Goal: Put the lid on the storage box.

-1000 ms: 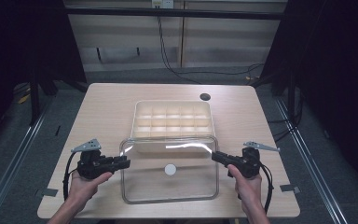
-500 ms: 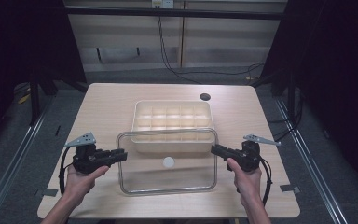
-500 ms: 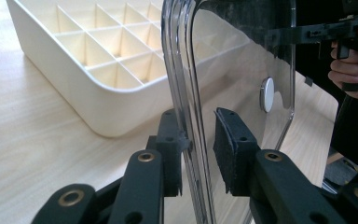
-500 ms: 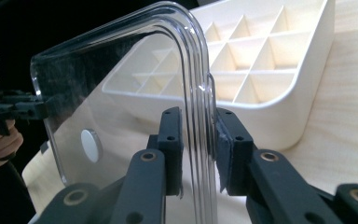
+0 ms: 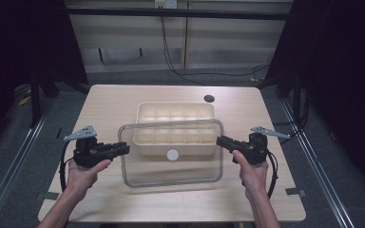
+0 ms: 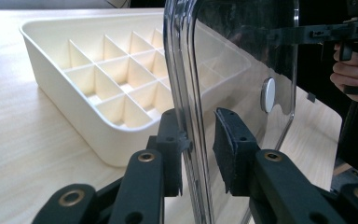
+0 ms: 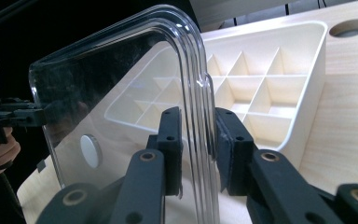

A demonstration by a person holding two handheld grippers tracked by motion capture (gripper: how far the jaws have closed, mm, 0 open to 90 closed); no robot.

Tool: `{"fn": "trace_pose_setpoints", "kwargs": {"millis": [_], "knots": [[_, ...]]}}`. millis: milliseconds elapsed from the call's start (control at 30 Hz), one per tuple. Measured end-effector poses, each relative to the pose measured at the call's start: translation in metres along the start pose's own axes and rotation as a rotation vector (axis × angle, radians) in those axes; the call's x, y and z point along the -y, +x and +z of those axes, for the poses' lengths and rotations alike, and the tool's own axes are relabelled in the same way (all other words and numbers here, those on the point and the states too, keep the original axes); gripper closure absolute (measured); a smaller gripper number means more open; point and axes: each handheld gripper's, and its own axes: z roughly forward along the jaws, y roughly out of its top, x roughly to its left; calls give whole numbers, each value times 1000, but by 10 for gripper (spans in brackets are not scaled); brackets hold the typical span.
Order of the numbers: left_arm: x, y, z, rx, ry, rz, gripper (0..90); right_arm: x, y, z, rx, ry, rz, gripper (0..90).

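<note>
Hanging above the near part of the table (image 5: 123, 97), the clear lid (image 5: 171, 166) was clamped at its left rim by my left gripper (image 5: 123, 148) and at its right rim by my right gripper (image 5: 220, 140). Compared with a second ago, it had risen off the wood and overlapped more of the cream divided tray (image 5: 176, 114), so the carry toward the tray looked under way. The tray's near wall stood in the path; I judged the lid needed clearance.
</note>
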Motion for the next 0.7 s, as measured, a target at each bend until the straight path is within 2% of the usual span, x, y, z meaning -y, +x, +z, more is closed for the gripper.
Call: {"fn": "trace_pose_setpoints", "kwargs": {"millis": [233,300,333,700], "knots": [[-14,1,1,-19,-10,19,724,-10,-3,3,1,-12,1,737],[-17,3,1,-26,-15,21,722,-11,-4,4,-4,-16,12,736],[-18,3,1,-23,-18,19,721,-13,-4,4,-21,-23,27,737],[-42,6,1,-35,-50,29,719,-36,-2,7,-9,-47,3,739]]}}
